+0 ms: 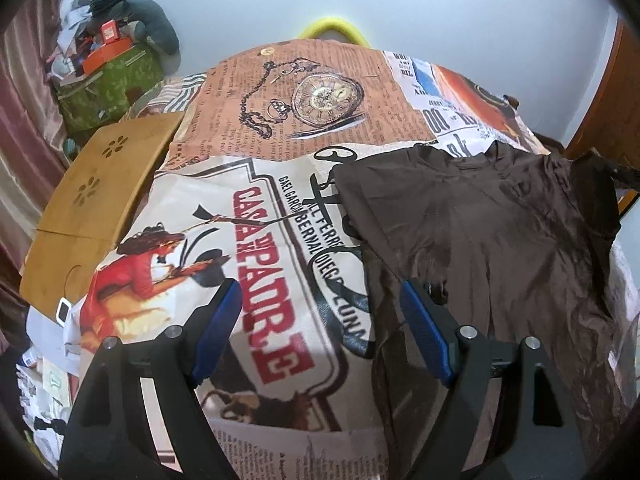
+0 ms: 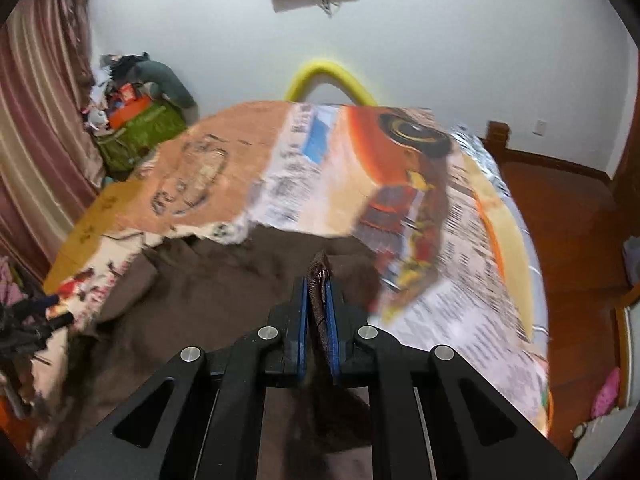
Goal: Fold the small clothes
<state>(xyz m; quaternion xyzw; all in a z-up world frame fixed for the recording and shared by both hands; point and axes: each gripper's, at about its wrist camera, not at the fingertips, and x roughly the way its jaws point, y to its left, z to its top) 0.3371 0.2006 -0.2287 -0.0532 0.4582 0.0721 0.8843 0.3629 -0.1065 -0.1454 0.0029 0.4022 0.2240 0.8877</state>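
Observation:
A dark brown small shirt (image 1: 492, 240) lies spread on the printed bedcover (image 1: 256, 240), right of centre in the left wrist view. My left gripper (image 1: 320, 312) is open and empty, hovering over the cover at the shirt's left edge. In the right wrist view my right gripper (image 2: 319, 288) is shut on a pinched fold of the brown shirt (image 2: 224, 280) and holds it above the rest of the cloth. The left gripper (image 2: 36, 316) shows at the far left of that view. The right wrist view is motion-blurred.
A wooden lap table (image 1: 96, 192) sits at the bed's left. A green bag piled with clutter (image 1: 108, 76) stands by the curtain. A yellow curved tube (image 2: 332, 80) rises behind the bed. Wooden floor (image 2: 568, 220) lies to the right.

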